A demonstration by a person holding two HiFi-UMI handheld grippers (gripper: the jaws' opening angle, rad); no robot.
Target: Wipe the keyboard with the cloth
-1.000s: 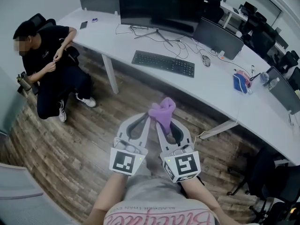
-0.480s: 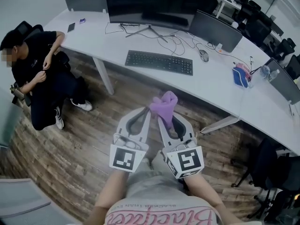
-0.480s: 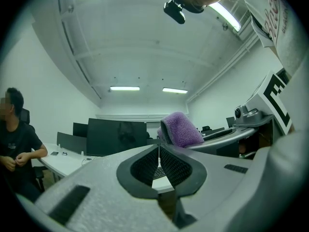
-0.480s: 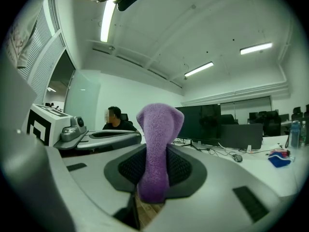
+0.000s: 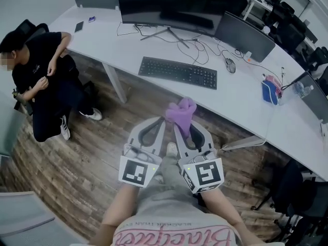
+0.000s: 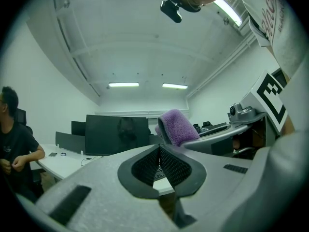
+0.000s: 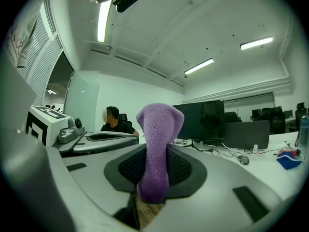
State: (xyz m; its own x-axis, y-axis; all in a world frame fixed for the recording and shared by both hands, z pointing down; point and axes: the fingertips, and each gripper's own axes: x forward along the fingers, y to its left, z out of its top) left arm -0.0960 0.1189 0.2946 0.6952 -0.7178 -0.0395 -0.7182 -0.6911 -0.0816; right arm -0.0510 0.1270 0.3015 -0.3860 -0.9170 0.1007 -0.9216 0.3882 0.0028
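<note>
A plank floor [image 5: 77,158] is spreading from 6 to 9 o'clock. A long white desk [image 5: 241,94] is running from 11 o'clock down to 4 o'clock, standing on white legs [image 5: 117,83]. A wide dark monitor [image 5: 169,4] is sitting on it at 12 o'clock, and a second screen [image 5: 243,37] is showing its back at 1 o'clock. Black chairs [image 5: 287,32] are crowding further desks at 2 o'clock, and another dark chair [image 5: 302,199] is standing at 4 o'clock. Overhead, strip lights [image 6: 123,85] are glowing on a white ceiling [image 6: 145,42]. Slatted blinds [image 7: 41,47] are hanging along one side, and the walls [image 6: 38,95] are showing plain white.
</note>
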